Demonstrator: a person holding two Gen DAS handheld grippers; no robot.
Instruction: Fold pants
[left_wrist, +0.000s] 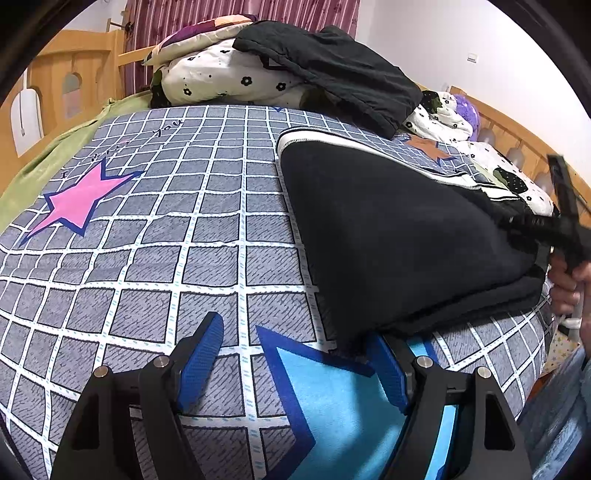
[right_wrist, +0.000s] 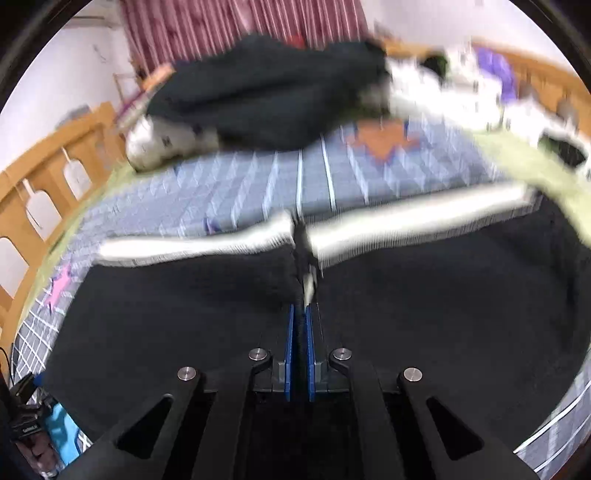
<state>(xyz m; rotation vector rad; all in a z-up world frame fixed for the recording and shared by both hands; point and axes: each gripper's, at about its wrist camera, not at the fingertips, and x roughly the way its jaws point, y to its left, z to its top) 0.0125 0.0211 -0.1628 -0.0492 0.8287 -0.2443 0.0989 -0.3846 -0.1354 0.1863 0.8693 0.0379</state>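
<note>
Black fleece pants with a white waistband are lying on the grey checked bedsheet. Left gripper is hovering beside them, fingers spread wide and empty — right gripper is pinching the pants' fabric, fingers closed.

Black pants with a white striped band are lying on a grey sheet checked in white, showing a pink star and a light-blue star, both edged dark blue. Gripper pads are showing blue on black. White quilt is showing black flowers. Curtain is showing maroon stripes.
</note>
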